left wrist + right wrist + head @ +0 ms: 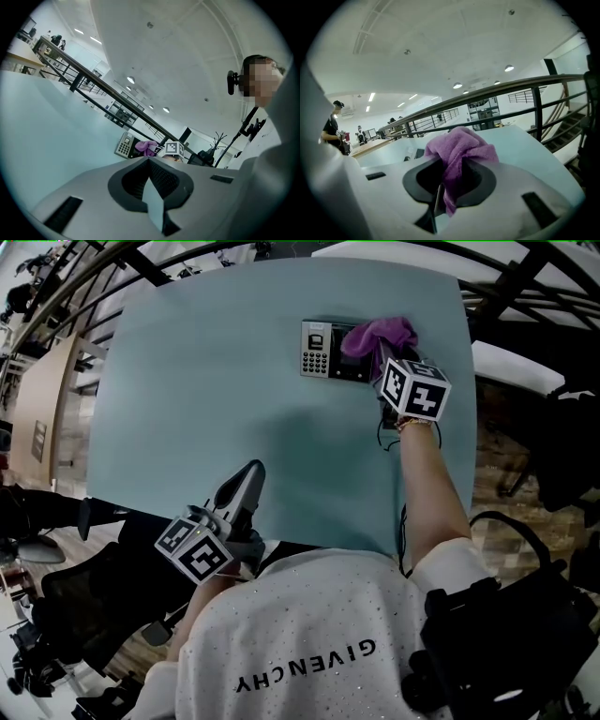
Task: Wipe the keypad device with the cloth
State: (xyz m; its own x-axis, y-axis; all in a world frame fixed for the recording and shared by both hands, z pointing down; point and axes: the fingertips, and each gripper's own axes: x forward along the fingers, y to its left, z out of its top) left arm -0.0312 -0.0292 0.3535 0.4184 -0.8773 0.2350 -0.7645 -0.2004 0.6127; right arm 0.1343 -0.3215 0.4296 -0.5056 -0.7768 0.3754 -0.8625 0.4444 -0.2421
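The right gripper [382, 360] pinches the purple cloth [379, 335] on the keypad device [317, 350]; the left gripper [248, 474] has its jaws pressed together, empty.

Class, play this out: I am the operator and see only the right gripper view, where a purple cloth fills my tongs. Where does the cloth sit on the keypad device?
Observer: In the head view the cloth covers the right end of the keypad device; its keys at the left are bare.
Operator: And my left gripper?
Observer: The left gripper is by the table's near edge, well apart from the device.
Operator: Holding anything?
Observer: No; its own view shows the tongs shut and empty.
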